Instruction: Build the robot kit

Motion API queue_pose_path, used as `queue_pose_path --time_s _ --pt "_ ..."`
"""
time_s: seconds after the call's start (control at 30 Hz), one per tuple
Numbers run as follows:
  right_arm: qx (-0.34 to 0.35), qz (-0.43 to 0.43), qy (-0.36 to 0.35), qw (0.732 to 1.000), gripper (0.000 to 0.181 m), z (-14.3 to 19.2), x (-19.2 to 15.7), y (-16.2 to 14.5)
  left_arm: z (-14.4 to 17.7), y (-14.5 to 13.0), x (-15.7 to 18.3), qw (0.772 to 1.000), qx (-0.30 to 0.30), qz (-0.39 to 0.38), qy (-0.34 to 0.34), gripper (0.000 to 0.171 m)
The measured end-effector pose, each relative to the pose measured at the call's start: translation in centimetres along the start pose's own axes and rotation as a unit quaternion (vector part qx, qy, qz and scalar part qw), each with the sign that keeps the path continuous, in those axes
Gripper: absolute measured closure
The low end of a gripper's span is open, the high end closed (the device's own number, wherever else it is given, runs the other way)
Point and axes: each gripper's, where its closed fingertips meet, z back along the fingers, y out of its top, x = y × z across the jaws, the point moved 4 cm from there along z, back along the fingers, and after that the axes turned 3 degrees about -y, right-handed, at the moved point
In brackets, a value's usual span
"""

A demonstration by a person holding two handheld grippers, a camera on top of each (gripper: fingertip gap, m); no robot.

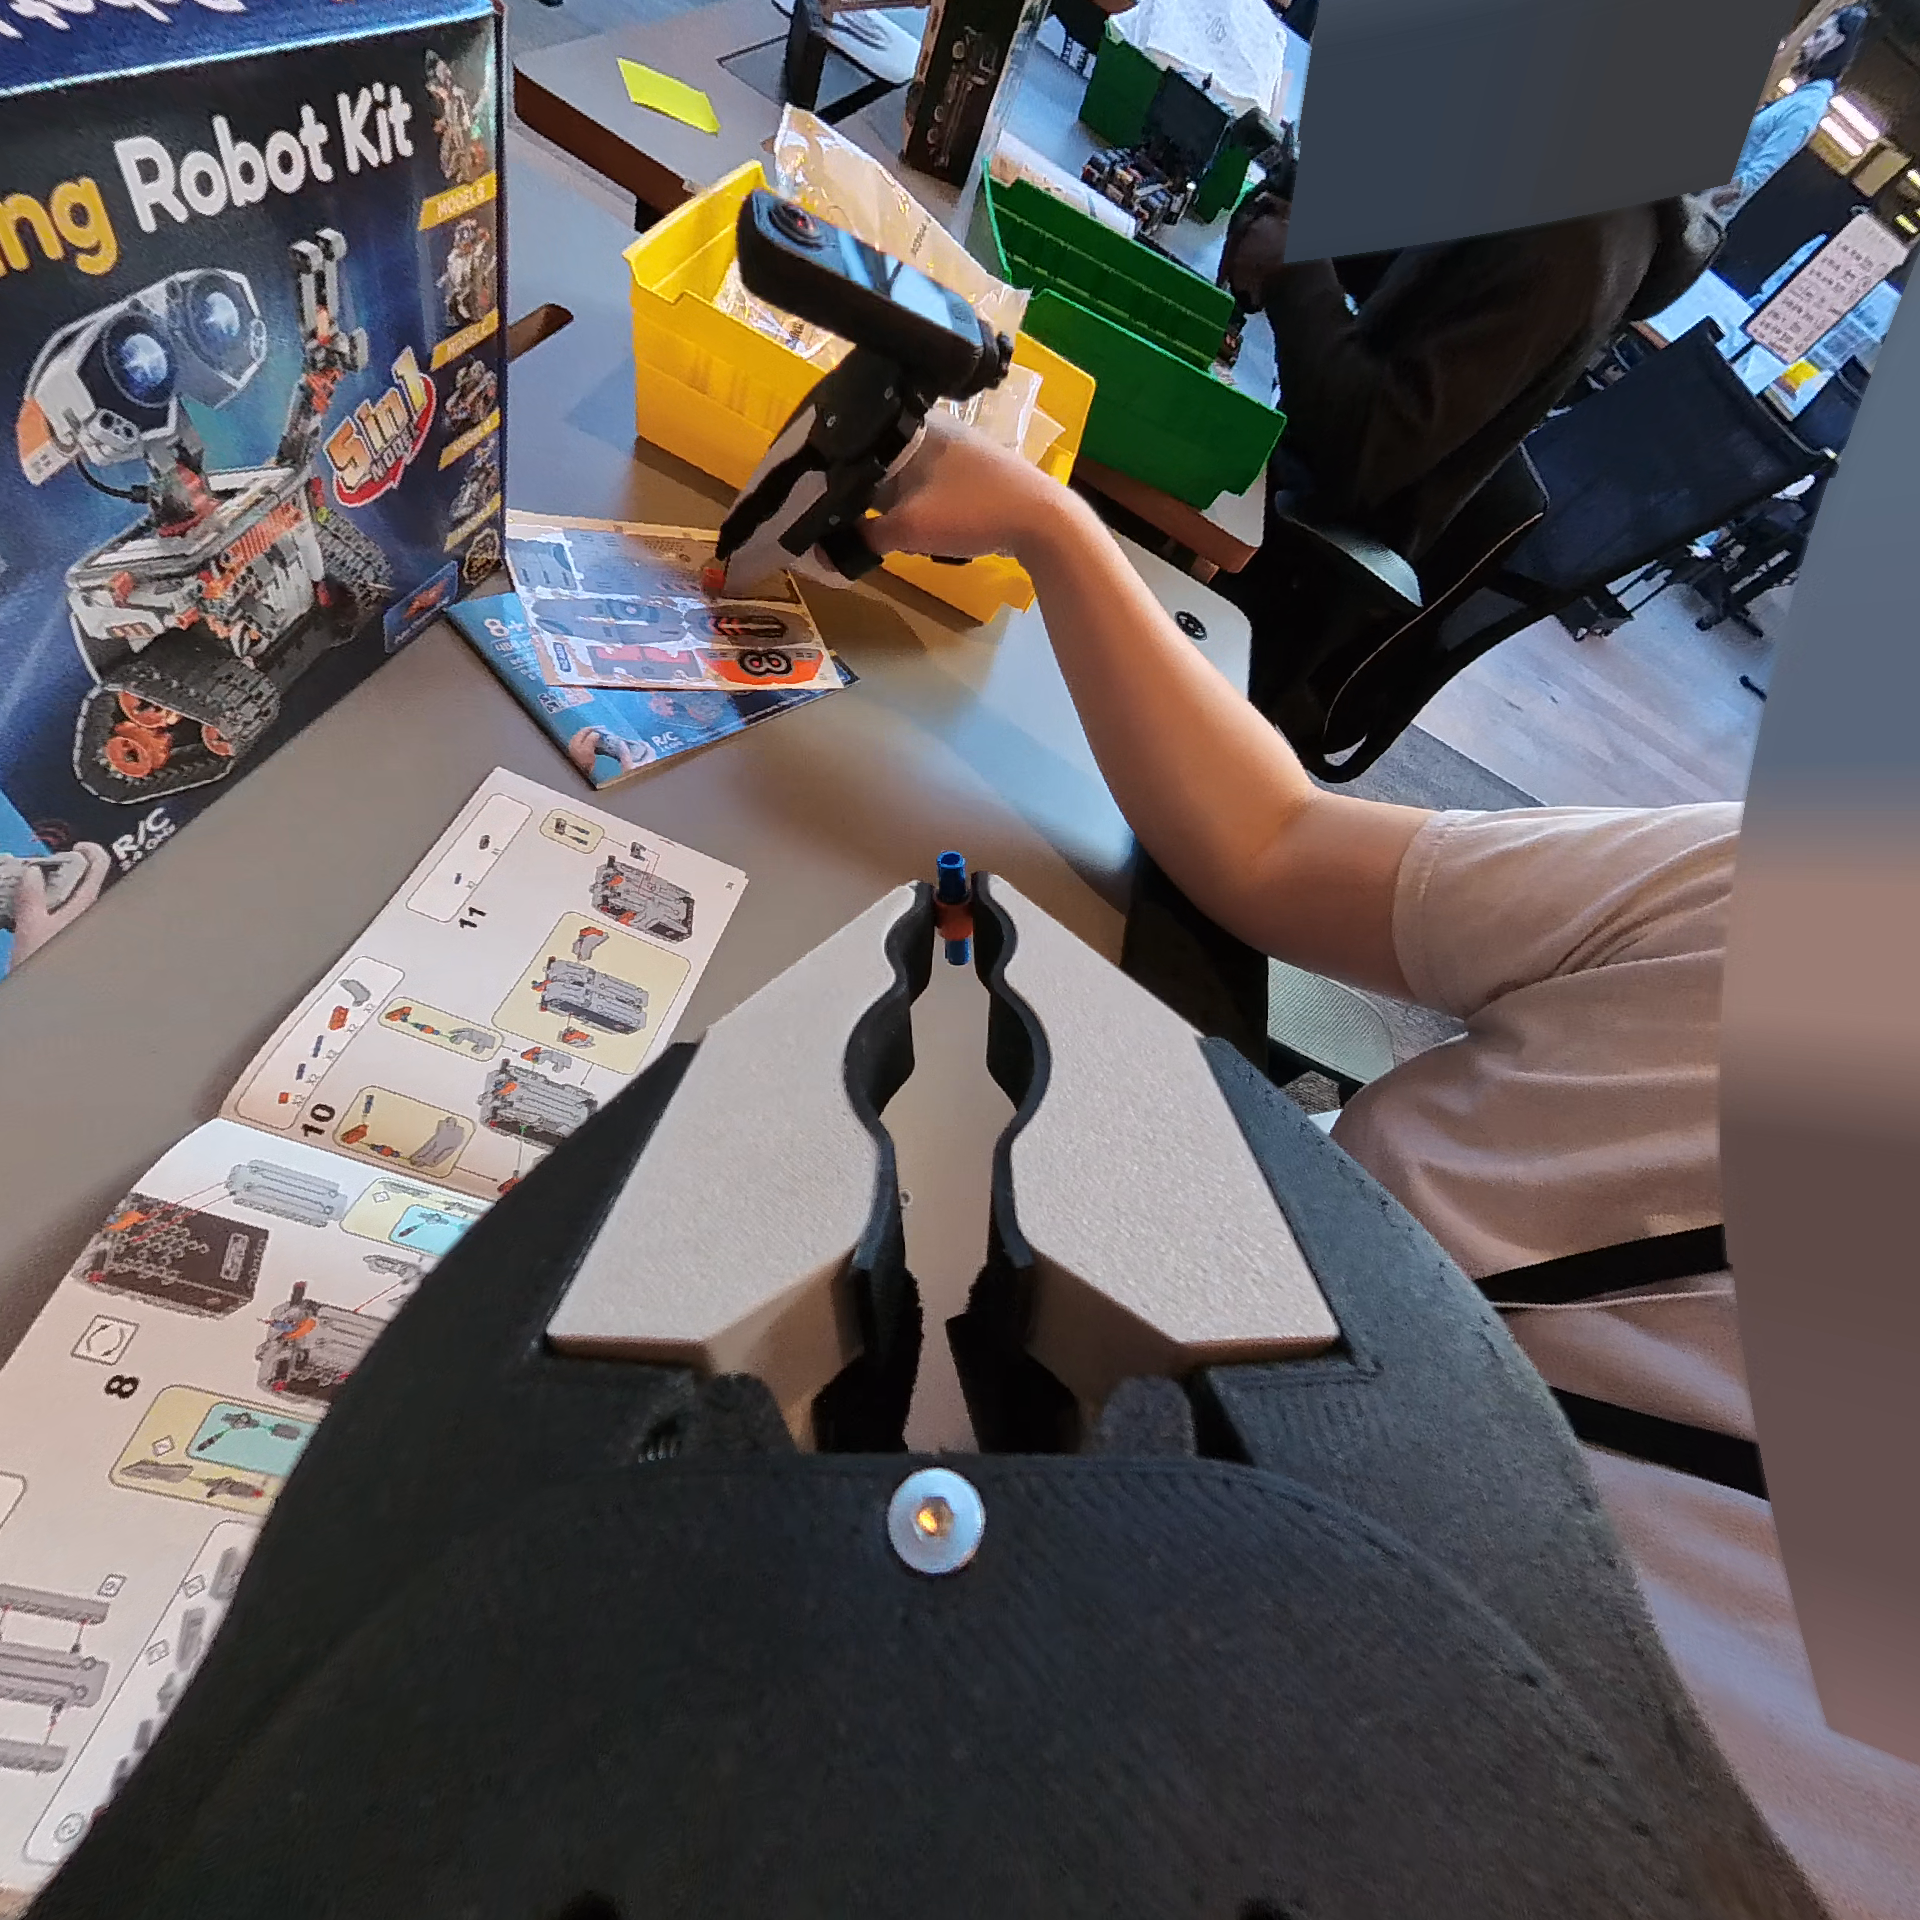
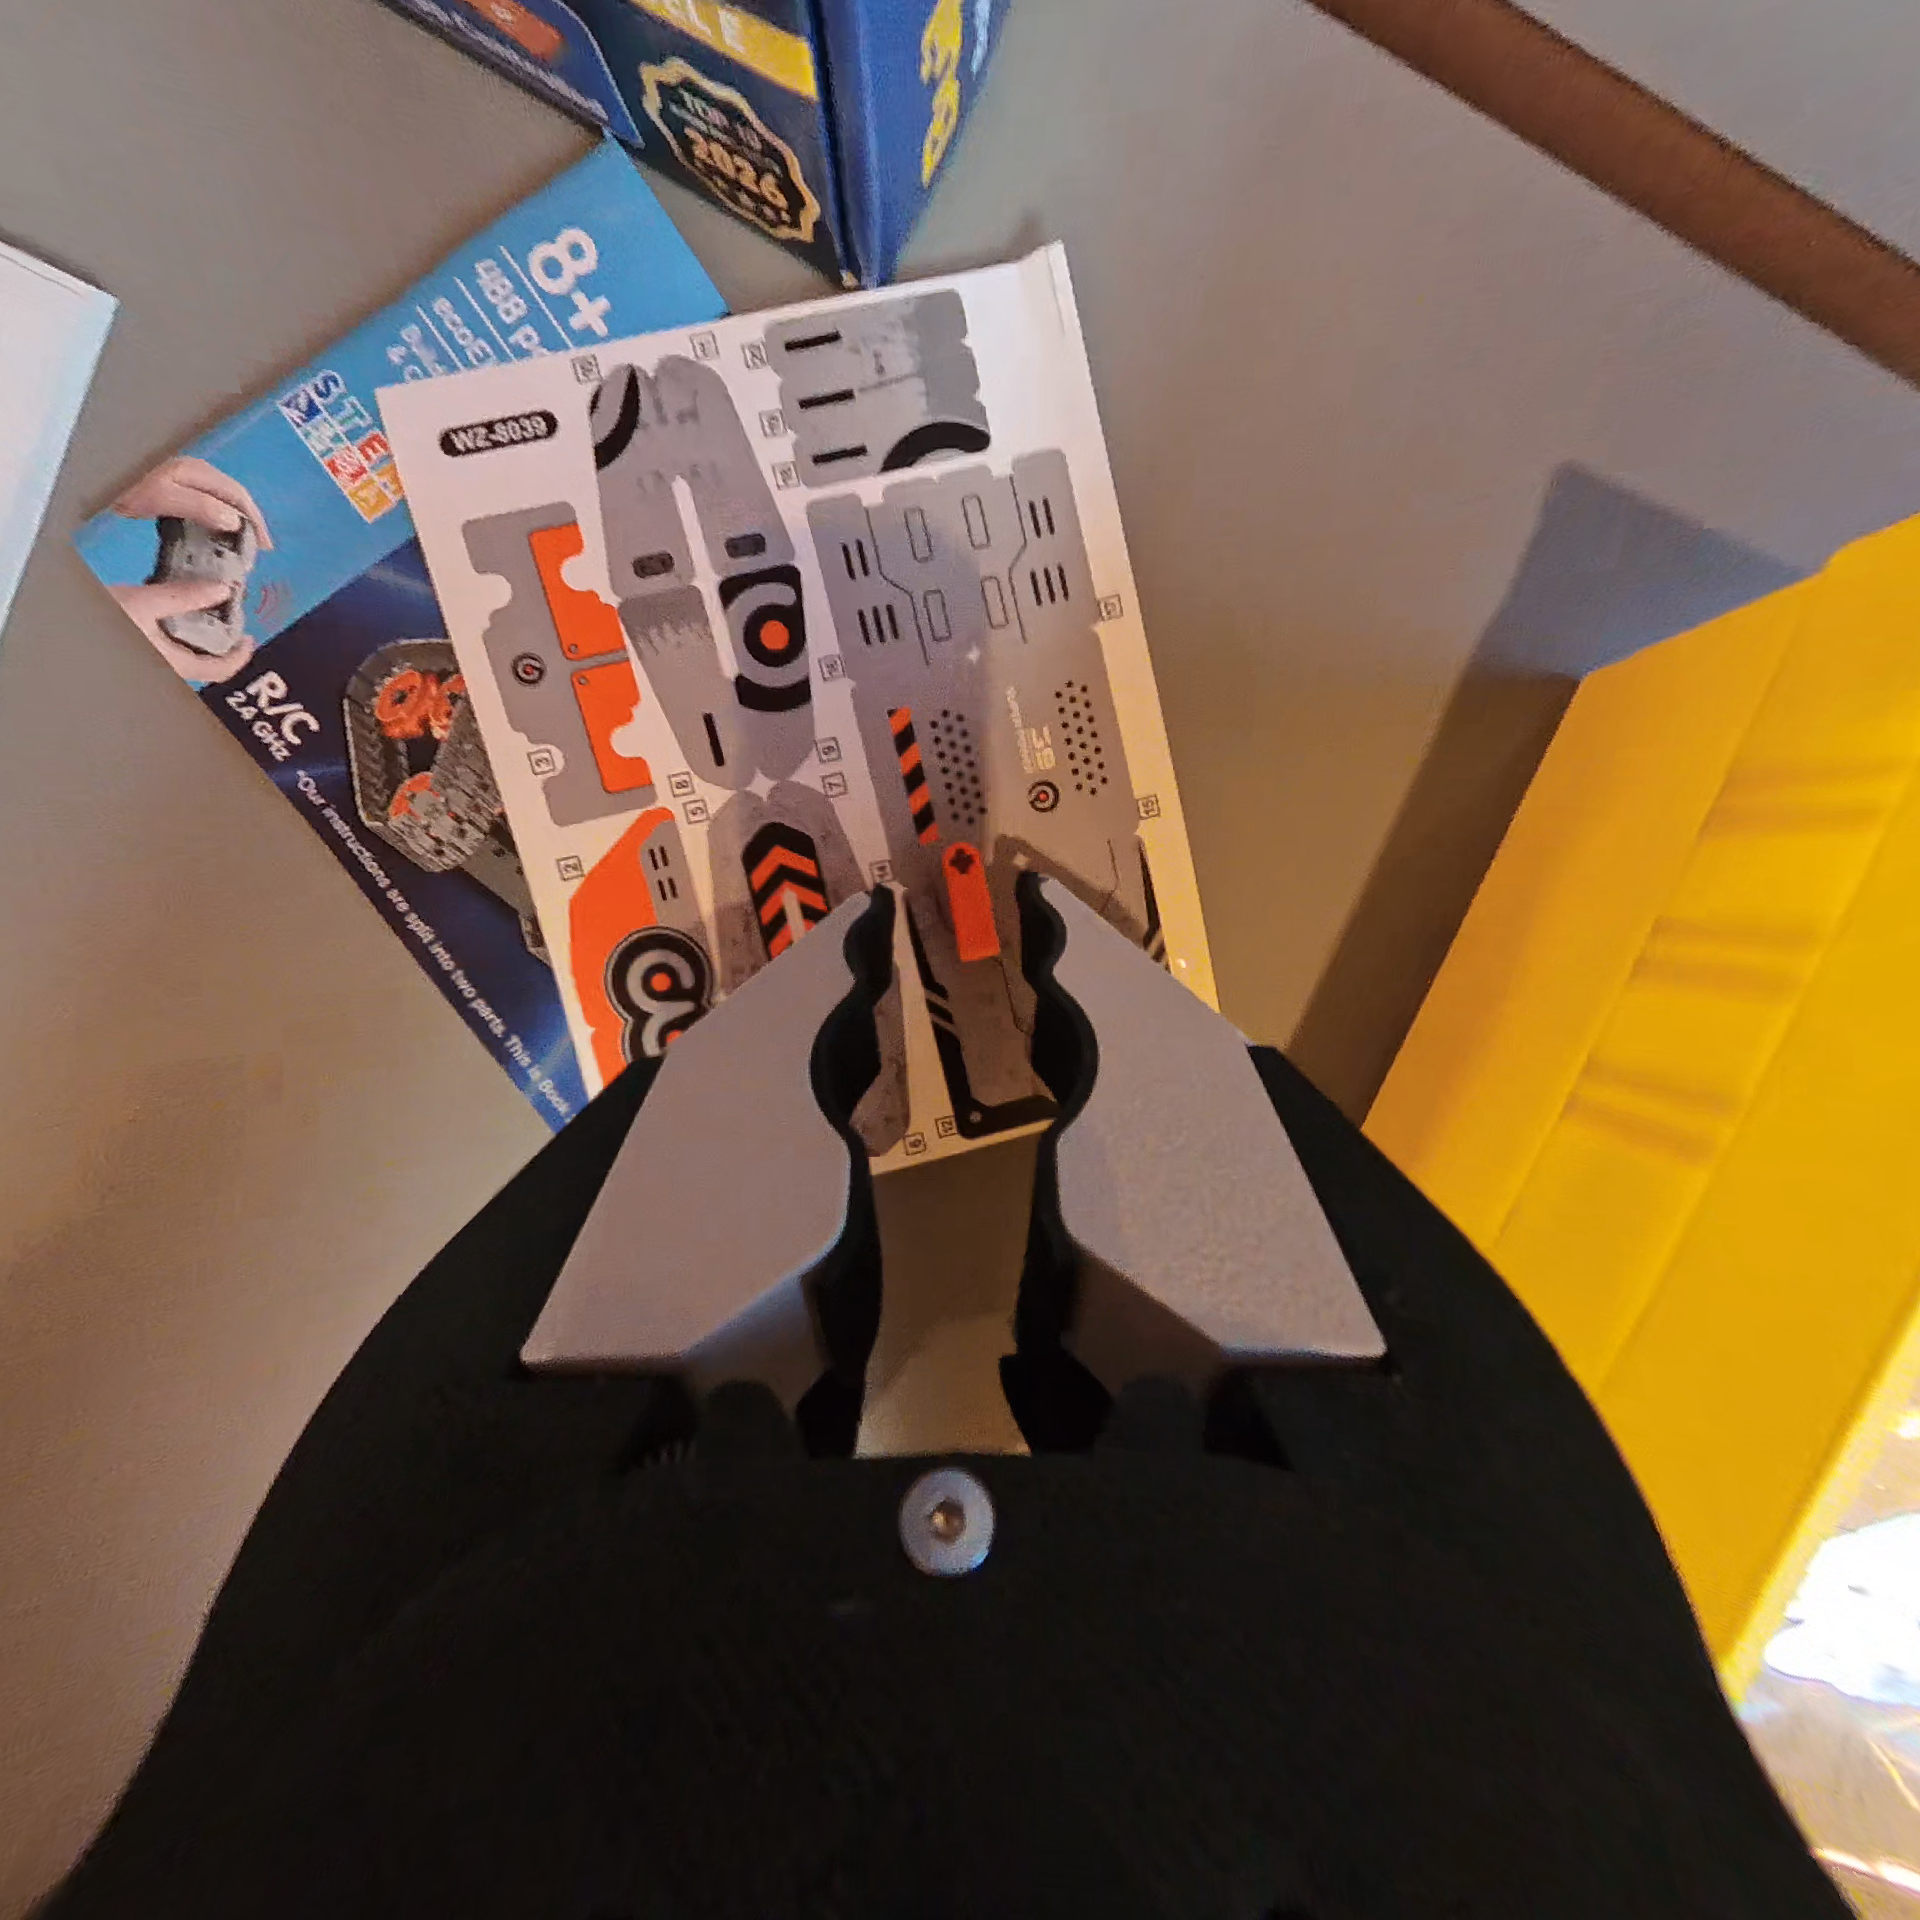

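Left claw [image 1: 951,902], frame centre, is closed down on a small blue plastic pin with an orange collar [image 1: 950,906], held above the grey bench [image 1: 862,769] beside the open paper instruction booklet [image 1: 416,1060]. Right claw [image 2: 956,914] stands partly open, its tips either side of a small orange plastic piece [image 2: 968,902] lying on the white sticker sheet [image 2: 790,644]; whether they touch it I cannot tell. Yellow plastic bin [image 2: 1662,1039] at right edge.

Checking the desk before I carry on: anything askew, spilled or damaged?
Nothing spilled or broken. The sticker sheet lies crooked over the blue booklet, and the small orange piece sits loose on it, between the right gripper fingers.
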Motion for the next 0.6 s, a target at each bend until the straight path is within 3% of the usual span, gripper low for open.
queue_pose_path --time_s 0.1,0.2,0.27,0.33,0.43,0.6 --pt "-0.011 -0.001 0.029 1.000 0.175 -0.7 -0.2 -0.7 -0.2 0.0 -0.2 1.000 0.000 0.004 -0.005 0.166" --pt "0.004 0.025 0.059 0.998 0.175 1.0 -2.1 -0.4 -0.4 0.0 -0.3 1.000 0.003 0.009 -0.017 0.166" --pt "0.047 0.071 0.142 0.986 0.175 3.4 -6.9 0.8 -0.6 0.1 -0.6 1.000 0.009 0.015 -0.025 0.166" --pt "0.041 0.150 0.236 0.959 0.176 5.2 -13.8 -0.1 -0.8 0.4 -0.9 0.999 0.018 0.009 -0.035 0.166" --pt "0.015 0.274 0.243 0.930 0.175 5.8 -20.3 -3.8 -1.6 0.2 -0.8 0.998 0.007 0.008 -0.061 0.167" --pt "0.046 0.281 0.251 0.925 0.175 5.7 -23.0 -5.5 -3.2 -0.6 0.2 0.995 -0.034 0.000 -0.095 0.166"
